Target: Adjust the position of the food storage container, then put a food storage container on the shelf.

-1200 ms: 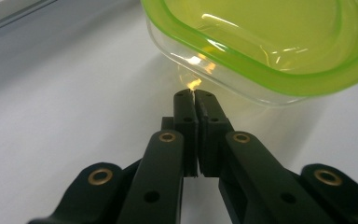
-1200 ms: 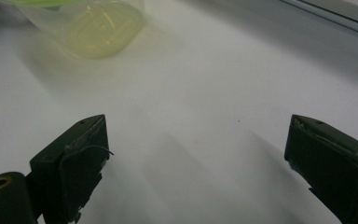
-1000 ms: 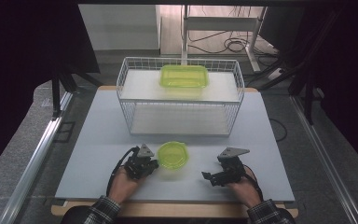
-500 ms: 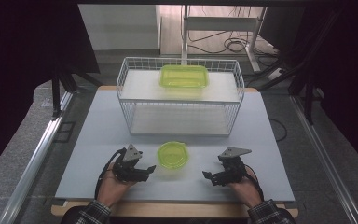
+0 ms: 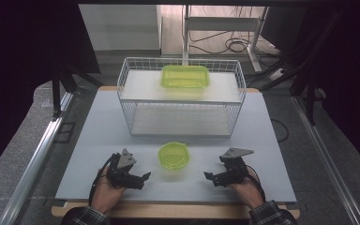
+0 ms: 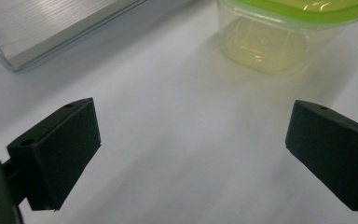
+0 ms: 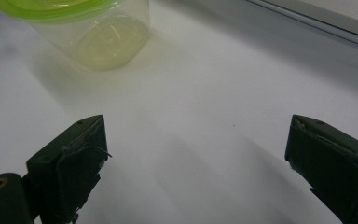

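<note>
A small round clear container with a green lid [image 5: 174, 155] stands on the white table [image 5: 272, 140] near its front, between both hands. My left gripper [image 5: 140, 179] rests low to its left, open and holding nothing. My right gripper [image 5: 212, 179] lies to its right, also open and holding nothing. The left gripper view has the container [image 6: 289, 32] ahead at the upper right, beyond the wide-apart jaws. From the right gripper view the container [image 7: 86, 32] sits at the upper left. A larger rectangular green-lidded container [image 5: 185, 76] lies on top of the white wire basket [image 5: 136, 115].
The wire basket takes up the table's far middle. An aluminium rail [image 5: 33, 159] runs along the left side and another [image 5: 328, 154] along the right. Cables [image 5: 236, 45] lie on the floor behind the table.
My left gripper has drawn back from the small container toward the front left edge of the table. The right gripper has stayed in place.
</note>
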`<action>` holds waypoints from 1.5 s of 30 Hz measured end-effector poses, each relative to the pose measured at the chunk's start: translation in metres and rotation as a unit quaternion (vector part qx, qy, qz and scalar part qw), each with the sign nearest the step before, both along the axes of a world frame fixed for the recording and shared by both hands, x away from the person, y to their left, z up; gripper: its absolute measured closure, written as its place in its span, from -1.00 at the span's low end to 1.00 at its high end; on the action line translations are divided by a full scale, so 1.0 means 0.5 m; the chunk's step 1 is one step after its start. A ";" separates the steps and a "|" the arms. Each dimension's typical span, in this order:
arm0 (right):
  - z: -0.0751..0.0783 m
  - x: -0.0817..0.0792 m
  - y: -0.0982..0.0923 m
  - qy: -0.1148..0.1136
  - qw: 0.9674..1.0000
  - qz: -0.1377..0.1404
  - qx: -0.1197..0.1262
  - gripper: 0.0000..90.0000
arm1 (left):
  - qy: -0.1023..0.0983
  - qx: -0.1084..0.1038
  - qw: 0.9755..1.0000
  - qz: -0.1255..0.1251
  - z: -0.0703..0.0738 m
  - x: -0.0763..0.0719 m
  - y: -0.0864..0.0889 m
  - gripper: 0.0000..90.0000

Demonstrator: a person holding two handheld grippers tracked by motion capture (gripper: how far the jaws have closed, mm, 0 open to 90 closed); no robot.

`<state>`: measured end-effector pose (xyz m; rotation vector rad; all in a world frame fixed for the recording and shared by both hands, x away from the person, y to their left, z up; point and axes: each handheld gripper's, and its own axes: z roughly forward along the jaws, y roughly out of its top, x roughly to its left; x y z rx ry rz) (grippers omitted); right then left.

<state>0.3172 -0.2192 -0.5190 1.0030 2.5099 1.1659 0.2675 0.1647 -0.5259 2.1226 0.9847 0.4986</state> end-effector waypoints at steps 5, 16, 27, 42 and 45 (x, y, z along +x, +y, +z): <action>0.001 0.001 -0.003 0.005 1.000 -0.003 0.009 -0.90 | -0.006 -0.004 1.000 0.000 -0.002 -0.005 0.008 -0.95; 0.011 0.005 -0.001 -0.011 1.000 -0.011 0.021 -0.98 | -0.007 -0.021 1.000 0.006 0.000 -0.017 0.025 -0.97; 0.032 0.019 0.005 -0.001 0.999 -0.010 0.049 -0.96 | -0.003 -0.012 1.000 0.000 -0.005 -0.023 0.022 -0.97; 0.065 0.065 0.034 0.097 0.992 -0.023 0.082 -0.88 | -0.003 0.001 1.000 -0.005 -0.009 -0.021 0.017 -0.97; 0.069 0.077 0.042 0.110 0.989 -0.015 0.094 -0.82 | -0.004 0.003 1.000 -0.005 -0.009 -0.021 0.017 -0.97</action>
